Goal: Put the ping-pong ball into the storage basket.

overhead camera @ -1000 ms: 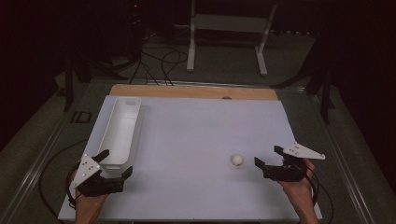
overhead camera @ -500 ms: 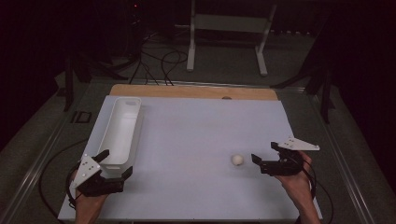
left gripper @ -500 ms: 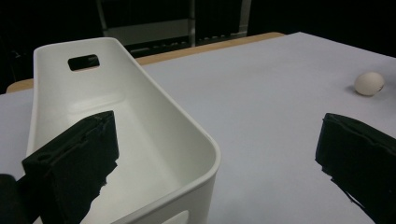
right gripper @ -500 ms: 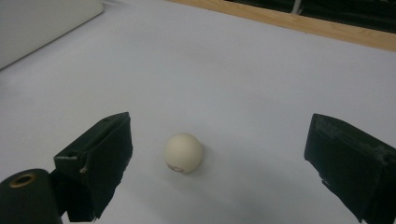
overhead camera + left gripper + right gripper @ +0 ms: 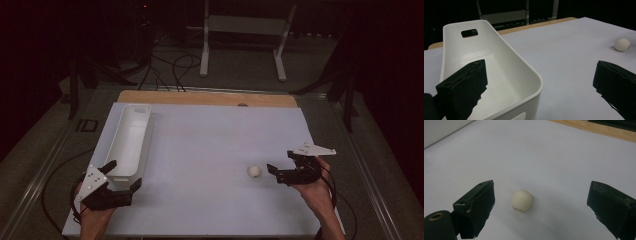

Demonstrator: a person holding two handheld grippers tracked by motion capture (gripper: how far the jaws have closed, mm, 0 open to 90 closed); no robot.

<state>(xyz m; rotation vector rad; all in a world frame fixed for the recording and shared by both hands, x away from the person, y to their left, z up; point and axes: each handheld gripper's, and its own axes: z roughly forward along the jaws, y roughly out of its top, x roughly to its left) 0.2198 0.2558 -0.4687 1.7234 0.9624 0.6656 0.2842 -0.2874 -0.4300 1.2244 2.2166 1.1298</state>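
Sliding leftward since a second ago, the right tongs now sit spread just beside the small ball, which lies free on the tabletop, seemingly lined up for a pinch. Left tongs hang spread astride the near wall of the white bin, probably to steady it.

The table sheet is plain pale lavender-white, with a tan wooden strip along its far edge; the long bin is glossy white; the ball is cream; both grippers' jaws are matte black, each topped by a light grey plate.
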